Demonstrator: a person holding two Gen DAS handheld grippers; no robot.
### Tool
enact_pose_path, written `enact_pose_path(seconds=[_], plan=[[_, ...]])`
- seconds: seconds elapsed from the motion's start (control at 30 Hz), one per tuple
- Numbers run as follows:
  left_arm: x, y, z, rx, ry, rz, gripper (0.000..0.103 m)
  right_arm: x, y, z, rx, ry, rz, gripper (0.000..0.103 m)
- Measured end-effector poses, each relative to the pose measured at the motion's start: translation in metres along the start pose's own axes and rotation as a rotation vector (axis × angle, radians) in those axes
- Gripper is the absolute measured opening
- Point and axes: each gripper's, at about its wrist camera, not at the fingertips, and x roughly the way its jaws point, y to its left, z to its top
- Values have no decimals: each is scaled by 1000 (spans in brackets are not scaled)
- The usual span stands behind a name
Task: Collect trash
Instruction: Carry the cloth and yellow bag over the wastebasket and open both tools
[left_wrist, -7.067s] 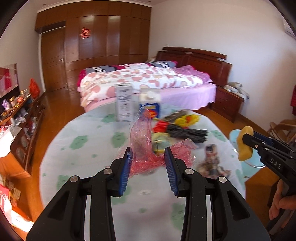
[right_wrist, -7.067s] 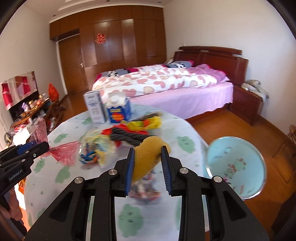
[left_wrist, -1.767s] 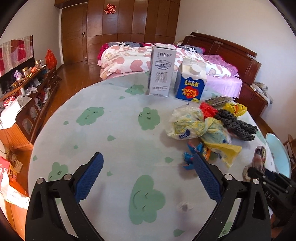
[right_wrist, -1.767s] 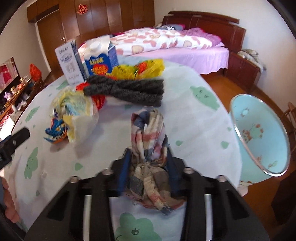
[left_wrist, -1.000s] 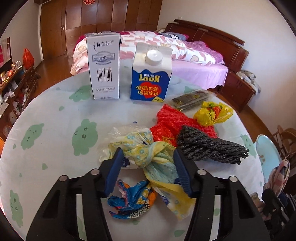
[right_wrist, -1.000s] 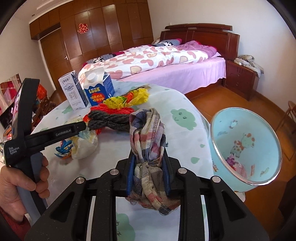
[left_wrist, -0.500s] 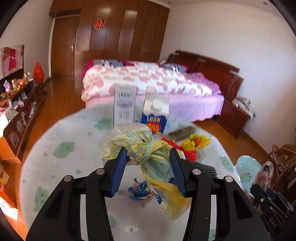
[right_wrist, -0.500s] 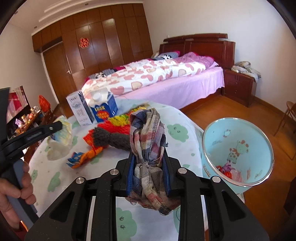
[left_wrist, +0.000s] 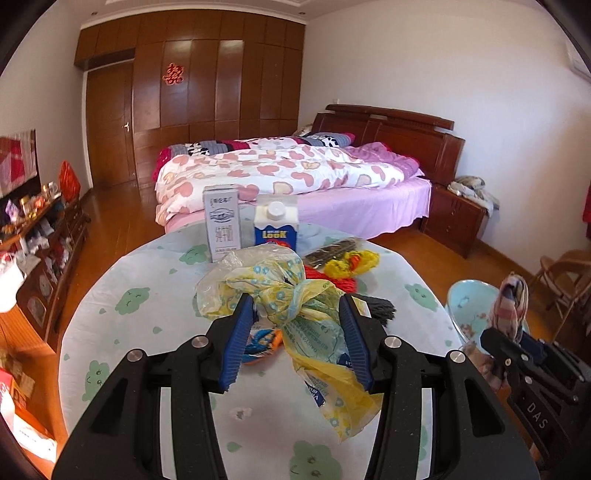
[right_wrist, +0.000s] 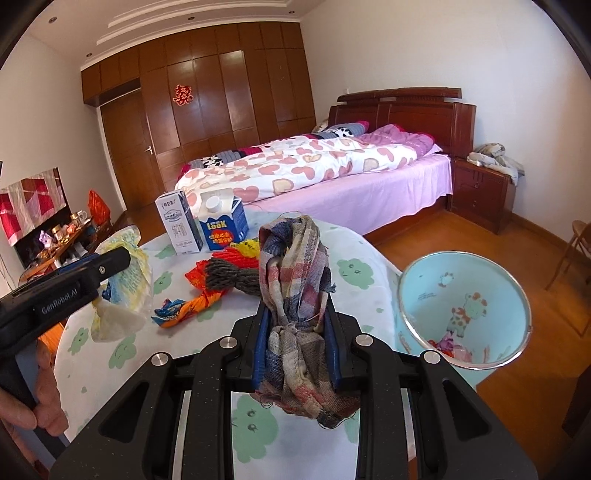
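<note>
left gripper (left_wrist: 297, 341): clamped on yellow plastic bag (left_wrist: 295, 295), lifted off table (left_wrist: 147, 280)
right gripper (right_wrist: 298, 343): clamped on plaid rag (right_wrist: 293, 266)
bin (right_wrist: 517, 295): 3 o'clock of rag, off table edge
step: carrying to bin
next: swing rag over rim, release

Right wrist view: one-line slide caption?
Right gripper clamps a plaid rag above the table's edge, beside the blue bin.

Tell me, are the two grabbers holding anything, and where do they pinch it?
Yes. The left gripper pinches the yellow plastic bag at its knotted middle. The right gripper squeezes the checked cloth near its lower, bunched end.
</note>
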Motion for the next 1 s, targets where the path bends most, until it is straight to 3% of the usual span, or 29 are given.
enact_pose_path(seconds=[0.43,1.0], plan=[[-12,-47,-5,70,7,2,49,-23,-35,-7,28,-20,-46,27],[2,-109,4,144,11,-101,49,-32,-91,3,105,-65,-135,27]])
